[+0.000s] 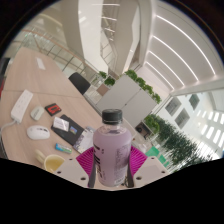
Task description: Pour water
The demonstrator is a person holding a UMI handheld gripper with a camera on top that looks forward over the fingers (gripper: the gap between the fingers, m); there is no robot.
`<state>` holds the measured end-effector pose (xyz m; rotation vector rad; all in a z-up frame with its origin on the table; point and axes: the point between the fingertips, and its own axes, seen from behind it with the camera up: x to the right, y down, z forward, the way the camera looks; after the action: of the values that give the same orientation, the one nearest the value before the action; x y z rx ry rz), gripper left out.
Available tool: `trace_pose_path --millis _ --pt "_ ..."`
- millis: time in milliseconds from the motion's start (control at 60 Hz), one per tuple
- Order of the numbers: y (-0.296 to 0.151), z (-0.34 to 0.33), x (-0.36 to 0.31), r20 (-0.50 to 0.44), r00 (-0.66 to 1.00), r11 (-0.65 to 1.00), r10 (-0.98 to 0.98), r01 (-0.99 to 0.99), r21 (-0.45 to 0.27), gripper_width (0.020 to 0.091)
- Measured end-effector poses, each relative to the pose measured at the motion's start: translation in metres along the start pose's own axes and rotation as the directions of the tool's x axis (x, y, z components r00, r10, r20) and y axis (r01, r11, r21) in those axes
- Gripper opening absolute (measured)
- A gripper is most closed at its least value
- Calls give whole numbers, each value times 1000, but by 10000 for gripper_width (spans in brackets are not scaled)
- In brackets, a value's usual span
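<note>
white mouse (pixel 38 131), keyboard (pixel 21 103), green hedges (pixel 150 90)

gripper (pixel 111 160): fingers clamp upright bottle (pixel 111 150) | beyond: desk (pixel 40 85), mouse (pixel 38 131)

Clear capped bottle (pixel 111 148), upright (pale purple), clamped between claw (pixel 112 160) pads

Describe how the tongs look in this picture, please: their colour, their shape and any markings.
Little of the tongs shows. Each finger has a magenta pad on its inner face, and the pad surface carries a fine grid-like pattern. The finger bodies beneath appear dark. No cables, labels or sleeves are visible.
</note>
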<state>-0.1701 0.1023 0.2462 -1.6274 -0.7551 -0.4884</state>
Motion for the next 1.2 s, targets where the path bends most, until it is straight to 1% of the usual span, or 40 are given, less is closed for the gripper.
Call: trace_pose_path --millis 33,50,100,117,133,150,183,233,250,267,300,383,483,500,517,533,567,583,650,750,833,900,917,933,983,1000,1050,1117,1200 --pt "3 3 6 17 985 985 172 -173 26 444" --pt "8 -8 14 23 965 964 262 -262 35 446" --pt "28 -1 13 64 882 883 466 -469 37 443" --pt "37 -1 13 80 854 855 514 -518 31 448" --pt "48 -15 7 75 822 821 565 -569 51 456" --pt "52 -4 9 97 808 810 581 -585 27 458" --pt "70 -1 11 96 775 777 624 -629 22 458" --pt "104 3 11 79 748 749 659 -662 10 462" --pt "122 2 0 77 738 739 671 -673 13 461" --pt "120 3 3 77 741 743 667 -669 2 460" --pt "134 6 -1 76 736 738 673 -675 -7 461" --pt "179 17 -25 83 713 717 696 -695 -46 461" --pt "201 15 -45 99 688 695 719 -710 -110 461" --pt "209 24 -52 105 686 694 720 -710 -120 459" --pt "215 20 -56 112 690 699 715 -703 -132 470" --pt "209 16 -50 117 691 701 713 -706 -98 467" --pt "211 15 -52 124 693 703 711 -703 -104 467" --pt "209 15 -51 129 694 705 708 -703 -94 465" --pt "209 14 -55 149 710 725 688 -683 -95 466" --pt "209 12 -55 154 712 727 685 -681 -86 466" --pt "209 10 -55 150 715 730 683 -676 -99 524" --pt "213 8 -59 151 713 729 684 -669 -142 580" --pt "213 4 -63 154 710 727 687 -668 -162 611" --pt "213 -1 -64 158 705 723 691 -668 -178 657" --pt "209 -13 -66 168 689 709 705 -676 -201 830" --pt "208 -18 -65 165 685 704 709 -679 -205 858" --pt "207 -29 -66 155 683 699 714 -681 -220 834" --pt "206 -54 -67 122 706 710 698 -660 -245 839" --pt "197 -94 -72 78 739 730 669 -634 -256 833"
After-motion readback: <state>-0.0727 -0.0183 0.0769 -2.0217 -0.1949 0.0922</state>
